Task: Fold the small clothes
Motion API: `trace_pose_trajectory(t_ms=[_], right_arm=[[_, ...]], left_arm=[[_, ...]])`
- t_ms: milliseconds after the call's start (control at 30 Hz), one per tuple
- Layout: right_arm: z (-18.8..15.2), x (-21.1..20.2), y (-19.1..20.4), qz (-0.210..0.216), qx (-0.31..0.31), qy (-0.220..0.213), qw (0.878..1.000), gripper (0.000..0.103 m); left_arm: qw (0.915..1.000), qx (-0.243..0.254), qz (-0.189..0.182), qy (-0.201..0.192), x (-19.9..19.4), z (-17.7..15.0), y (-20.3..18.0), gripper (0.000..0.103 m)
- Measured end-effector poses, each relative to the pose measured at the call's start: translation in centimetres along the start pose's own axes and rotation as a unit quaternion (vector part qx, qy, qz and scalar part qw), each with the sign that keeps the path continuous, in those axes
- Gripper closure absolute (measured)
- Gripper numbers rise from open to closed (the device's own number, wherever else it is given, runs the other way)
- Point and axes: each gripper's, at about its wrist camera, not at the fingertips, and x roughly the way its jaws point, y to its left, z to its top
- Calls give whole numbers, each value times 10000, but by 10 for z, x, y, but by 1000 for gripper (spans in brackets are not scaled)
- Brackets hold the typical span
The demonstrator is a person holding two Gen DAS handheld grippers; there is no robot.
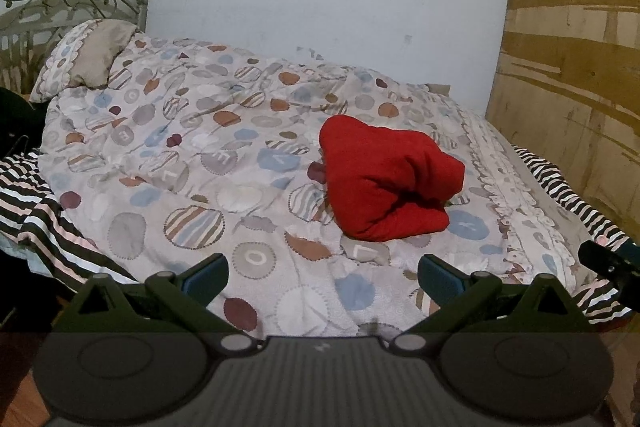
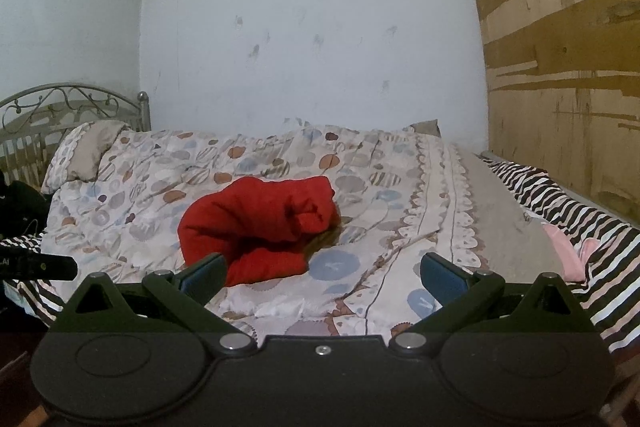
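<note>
The red garment [image 1: 390, 183] lies in a folded, lumpy bundle on the bed, on top of the patterned duvet [image 1: 192, 155], nearer the duvet's ruffled right edge than its left, and in from the near edge.

Nearest to each camera are the grippers. The left gripper [image 1: 323, 277] hangs above the near edge of the bed with its fingers spread wide and nothing between them; the bundle sits beyond it, apart from both fingertips. The right gripper [image 2: 323, 277] is likewise released, its jaws wide; its left finger [image 2: 204, 275] overlaps the bundle's near corner in the right wrist view, though contact cannot be told.

A striped sheet [image 2: 592, 239] shows along the bed's right and near edges. Farther off, a pillow [image 1: 86, 55] leans at the far left corner against a metal headboard [image 1: 52, 3]. Behind stand a pale wall [image 2: 300, 27] and a wooden panel [image 2: 560, 47].
</note>
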Motion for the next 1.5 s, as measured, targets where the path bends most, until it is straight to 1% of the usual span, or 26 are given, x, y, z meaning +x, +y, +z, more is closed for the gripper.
trace_pose_trajectory(t_ms=[1000,1500], right_arm=[[2,4,9,78,-56,-10,10000,0],[0,4,9,69,-51,11,10000,0]], left_arm=[[10000,8,9,20,0,1,-3,0],[10000,3,-3,64,4,-4,-3,0]])
